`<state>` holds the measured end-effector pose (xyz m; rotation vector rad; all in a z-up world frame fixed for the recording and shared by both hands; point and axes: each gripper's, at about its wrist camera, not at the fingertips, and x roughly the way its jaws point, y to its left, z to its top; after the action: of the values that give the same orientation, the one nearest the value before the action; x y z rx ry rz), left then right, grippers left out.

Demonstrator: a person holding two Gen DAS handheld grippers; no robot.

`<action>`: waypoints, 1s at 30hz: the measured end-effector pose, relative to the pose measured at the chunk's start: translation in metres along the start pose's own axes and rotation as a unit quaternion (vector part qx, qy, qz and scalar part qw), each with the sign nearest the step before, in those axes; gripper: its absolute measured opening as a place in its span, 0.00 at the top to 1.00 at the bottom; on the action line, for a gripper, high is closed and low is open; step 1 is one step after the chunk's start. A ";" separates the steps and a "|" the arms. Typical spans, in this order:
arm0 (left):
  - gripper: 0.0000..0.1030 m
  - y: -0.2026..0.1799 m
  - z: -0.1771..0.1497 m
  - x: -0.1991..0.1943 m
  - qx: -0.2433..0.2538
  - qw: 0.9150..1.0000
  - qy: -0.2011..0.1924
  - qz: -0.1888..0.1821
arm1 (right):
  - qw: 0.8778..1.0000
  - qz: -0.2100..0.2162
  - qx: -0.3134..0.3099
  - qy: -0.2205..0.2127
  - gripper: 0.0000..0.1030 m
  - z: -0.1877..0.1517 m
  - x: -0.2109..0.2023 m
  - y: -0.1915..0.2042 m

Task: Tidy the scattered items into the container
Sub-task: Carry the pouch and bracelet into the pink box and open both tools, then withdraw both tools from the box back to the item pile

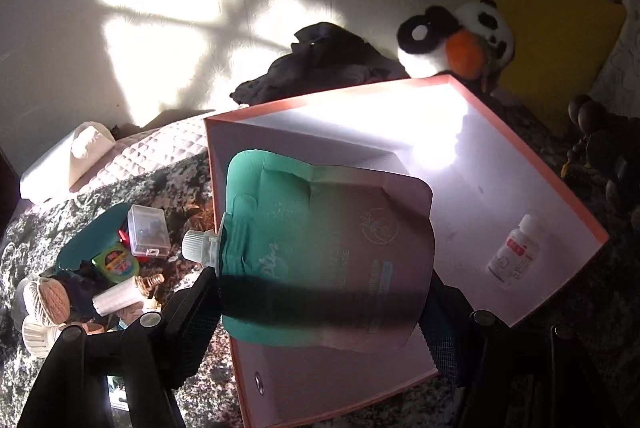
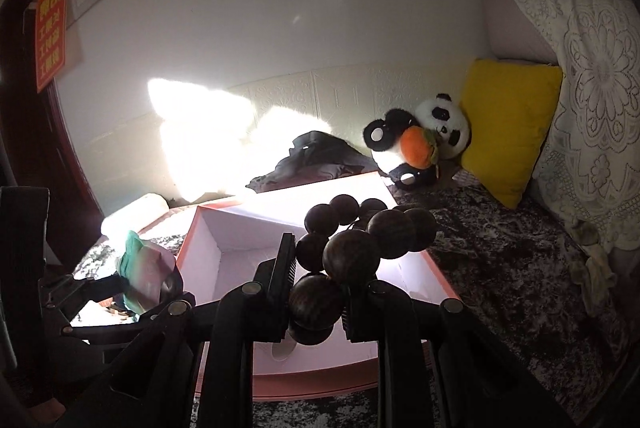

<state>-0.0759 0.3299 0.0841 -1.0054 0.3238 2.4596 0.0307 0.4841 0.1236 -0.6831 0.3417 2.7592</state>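
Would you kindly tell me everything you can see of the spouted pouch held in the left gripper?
The pouch is a flat, flexible refill pack, glossy like plastic film, teal on its spout side and fading to mauve. A white ribbed screw cap closes the spout at one corner, which points left in the left wrist view. Faint printing and a round emblem show on its face, unreadable. The left gripper clamps it across its width, the pads on its side edges. It hangs in the air over the pink-rimmed box, apparently touching nothing else.
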 end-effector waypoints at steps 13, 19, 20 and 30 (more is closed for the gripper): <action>0.23 0.022 0.001 0.037 -0.033 0.998 0.050 -0.019 | 0.997 -0.040 -0.032 0.052 0.26 -0.010 0.066 0.010; 0.22 0.039 0.002 0.016 -0.040 0.999 0.023 -0.008 | 0.999 -0.032 -0.012 0.024 0.26 -0.003 0.049 0.006; 0.22 0.043 0.002 0.010 -0.041 0.999 0.016 -0.006 | 0.999 -0.032 -0.010 0.020 0.26 -0.001 0.046 0.006; 0.22 0.095 -0.013 -0.043 -0.061 0.998 -0.014 0.022 | 1.000 -0.018 -0.021 -0.005 0.26 0.003 0.019 0.028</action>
<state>-0.0880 0.2287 0.1095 -1.0210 0.1916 2.5576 0.0041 0.4628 0.1219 -0.6790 0.2679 2.7426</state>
